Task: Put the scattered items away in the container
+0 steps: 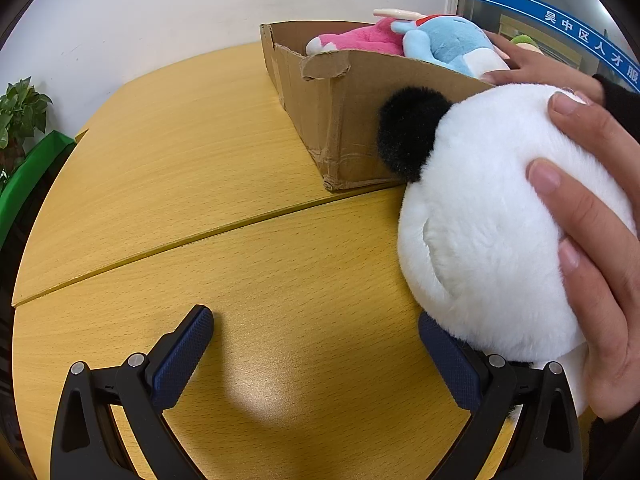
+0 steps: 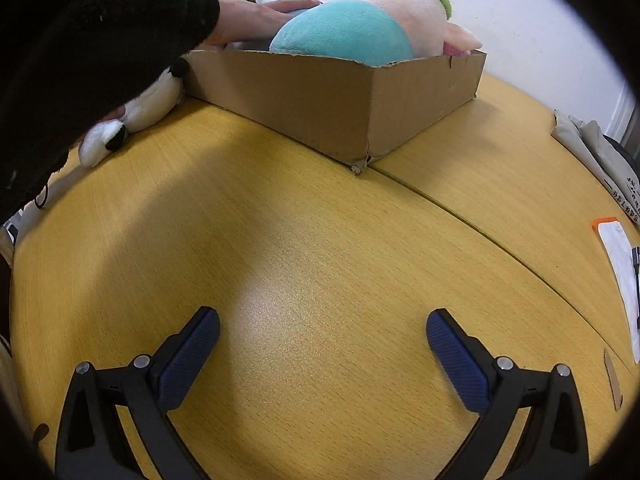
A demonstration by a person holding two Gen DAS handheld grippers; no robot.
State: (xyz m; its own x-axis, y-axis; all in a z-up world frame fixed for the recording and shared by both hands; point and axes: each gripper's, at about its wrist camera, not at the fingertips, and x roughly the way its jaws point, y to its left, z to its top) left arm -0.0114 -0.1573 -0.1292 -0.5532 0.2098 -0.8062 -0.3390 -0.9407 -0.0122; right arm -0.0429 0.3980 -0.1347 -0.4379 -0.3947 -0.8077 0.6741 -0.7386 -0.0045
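A white plush panda point(image 1: 492, 216) with a black ear lies on the wooden table against the cardboard box point(image 1: 352, 120), and a bare hand point(image 1: 592, 208) rests on it. Another hand point(image 1: 536, 64) reaches into the box, which holds a pink plush point(image 1: 360, 40) and a blue plush point(image 1: 448, 42). My left gripper point(image 1: 316, 328) is open just above the table, its right finger touching the panda's underside. In the right wrist view the box point(image 2: 340, 100) holds a teal plush point(image 2: 344, 32) and a pale pink plush point(image 2: 412, 4); the panda point(image 2: 148, 108) lies at its left. My right gripper point(image 2: 323, 328) is open and empty.
A green potted plant point(image 1: 20, 120) stands off the table's left edge. A black sleeve point(image 2: 80, 60) crosses the upper left of the right wrist view. At the right edge lie a white paper with an orange edge point(image 2: 618, 264) and a grey cloth bag point(image 2: 596, 148).
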